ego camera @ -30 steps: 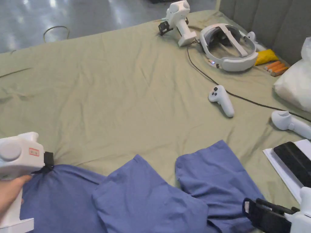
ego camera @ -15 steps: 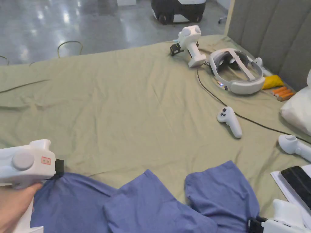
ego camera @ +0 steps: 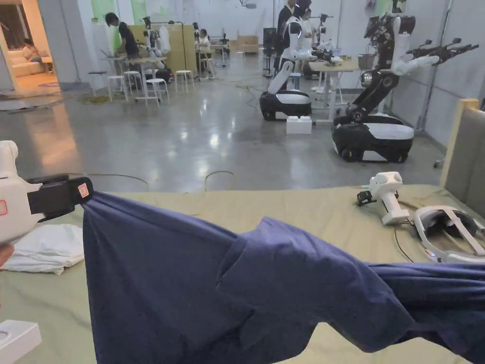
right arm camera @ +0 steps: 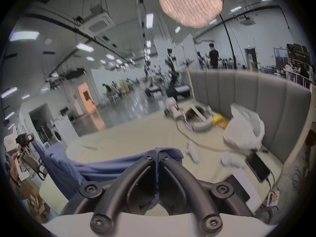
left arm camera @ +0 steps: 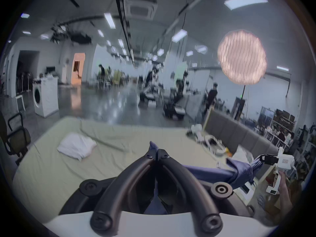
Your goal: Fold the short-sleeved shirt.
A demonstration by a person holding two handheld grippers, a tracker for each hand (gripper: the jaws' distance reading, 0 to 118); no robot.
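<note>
The blue short-sleeved shirt [ego camera: 199, 284] hangs in the air above the green-sheeted bed [ego camera: 303, 208], stretched from left to right. My left gripper [ego camera: 85, 192] is shut on one corner of the shirt at the left of the head view. In the left gripper view its jaws [left arm camera: 156, 152] pinch blue cloth, and the shirt [left arm camera: 222, 170] runs off to the right gripper [left arm camera: 260, 158]. In the right gripper view my right gripper [right arm camera: 157, 152] is shut on the shirt [right arm camera: 71, 165], which sags toward the left gripper [right arm camera: 31, 138].
A folded white cloth [ego camera: 45, 249] lies on the bed at the left. A spare gripper [ego camera: 386, 194], a white headset [ego camera: 447, 232] and a cable sit at the right by the grey headboard [ego camera: 466, 156]. A white bag [right arm camera: 244, 131], controllers and a phone lie near the right gripper.
Both grippers have lifted the shirt off the bed; it now hangs spread between them. The head camera has tilted up toward the room.
</note>
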